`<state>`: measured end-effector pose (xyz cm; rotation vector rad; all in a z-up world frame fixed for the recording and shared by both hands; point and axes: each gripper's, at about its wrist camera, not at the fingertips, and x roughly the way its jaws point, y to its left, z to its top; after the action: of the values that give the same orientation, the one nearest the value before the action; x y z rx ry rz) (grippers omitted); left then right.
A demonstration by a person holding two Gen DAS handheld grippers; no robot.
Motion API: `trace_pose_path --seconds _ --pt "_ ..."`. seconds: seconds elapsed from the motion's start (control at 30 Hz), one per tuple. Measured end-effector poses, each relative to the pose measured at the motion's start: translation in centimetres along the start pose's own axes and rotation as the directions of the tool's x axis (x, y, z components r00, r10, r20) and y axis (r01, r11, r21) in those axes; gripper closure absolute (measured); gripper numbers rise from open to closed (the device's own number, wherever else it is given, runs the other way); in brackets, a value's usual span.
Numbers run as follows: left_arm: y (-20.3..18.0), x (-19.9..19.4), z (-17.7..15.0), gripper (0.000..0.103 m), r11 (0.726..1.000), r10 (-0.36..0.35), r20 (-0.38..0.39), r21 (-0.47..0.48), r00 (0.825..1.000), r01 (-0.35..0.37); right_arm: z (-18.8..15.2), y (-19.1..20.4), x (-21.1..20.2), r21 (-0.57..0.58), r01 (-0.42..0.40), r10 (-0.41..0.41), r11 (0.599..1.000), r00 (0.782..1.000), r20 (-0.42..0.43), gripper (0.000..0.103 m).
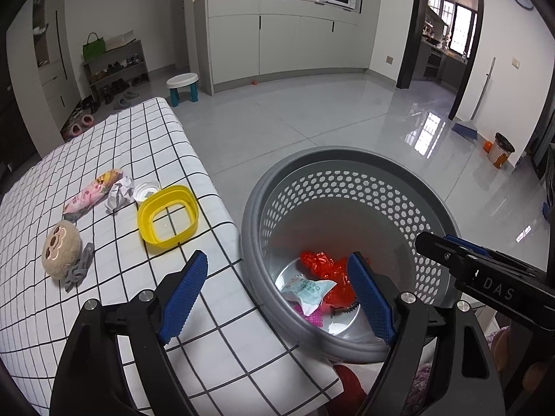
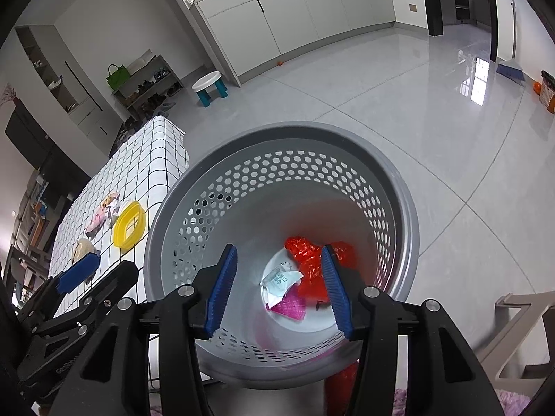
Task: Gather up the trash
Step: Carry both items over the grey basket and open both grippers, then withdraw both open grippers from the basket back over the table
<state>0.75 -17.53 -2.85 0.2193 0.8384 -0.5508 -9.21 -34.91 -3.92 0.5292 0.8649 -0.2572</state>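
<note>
1. The right gripper [image 2: 279, 289] hangs over the mouth of the grey perforated plastic basket [image 2: 406, 208], its blue ribbed pads [image 2: 223, 291] apart with nothing between them.
2. The left gripper [image 1: 277, 296] is spread wide and empty, one pad over the table edge, the other over the basket rim.
3. Down in the basket lie a crumpled red plastic bag [image 2: 308, 267], a white and pale blue printed wrapper [image 2: 279, 280] and a pink mesh-like piece [image 2: 289, 306]; a small dark object beside them is too small to identify.
4. The right pad hides part of the red bag.
5. On the white black-grid tablecloth [image 1: 145, 131] sit a yellow square plastic ring [image 1: 168, 218], a white bottle cap [image 1: 147, 190], a crumpled white paper [image 1: 119, 192], and a pink and yellow snack packet [image 1: 93, 196].
6. Nearer, a round beige plush toy [image 1: 60, 254] rests on a grey piece, only partly visible.
7. Something red below the basket is cut off.
</note>
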Motion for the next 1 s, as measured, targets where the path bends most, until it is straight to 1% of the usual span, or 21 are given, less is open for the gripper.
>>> trace_pose_path --seconds 0.37,0.53,0.63,0.77,0.9,1.0 --pt "1.6 -1.1 -0.8 0.022 0.999 0.024 0.007 -0.032 1.000 -0.023 -0.3 1.3 -0.3 -0.042 0.008 -0.007 0.999 1.000 0.018 0.051" --pt "2.1 -1.8 -1.1 0.022 0.998 0.038 0.012 -0.043 0.999 -0.038 -0.6 2.0 -0.6 -0.062 0.014 -0.011 0.998 0.999 0.036 0.046" --pt "2.5 -2.2 -1.3 0.020 0.998 0.046 0.017 -0.050 0.999 -0.045 -0.7 2.5 -0.7 -0.074 0.013 -0.010 0.997 0.999 0.044 0.043" --pt "3.2 -2.8 -1.6 0.019 0.997 0.060 0.022 -0.059 0.998 -0.059 -1.0 3.7 -0.8 -0.100 0.015 -0.010 0.995 0.999 0.052 0.042" --pt "3.9 -3.5 -1.9 0.016 0.995 0.071 0.029 -0.076 0.997 -0.069 -1.0 5.0 -0.9 -0.121 0.011 -0.003 0.993 0.998 0.065 0.038" --pt "4.5 -4.0 -2.2 0.016 0.993 0.082 0.033 -0.085 0.996 -0.079 -1.2 5.7 -1.0 -0.136 0.006 0.003 0.991 0.998 0.070 0.037"
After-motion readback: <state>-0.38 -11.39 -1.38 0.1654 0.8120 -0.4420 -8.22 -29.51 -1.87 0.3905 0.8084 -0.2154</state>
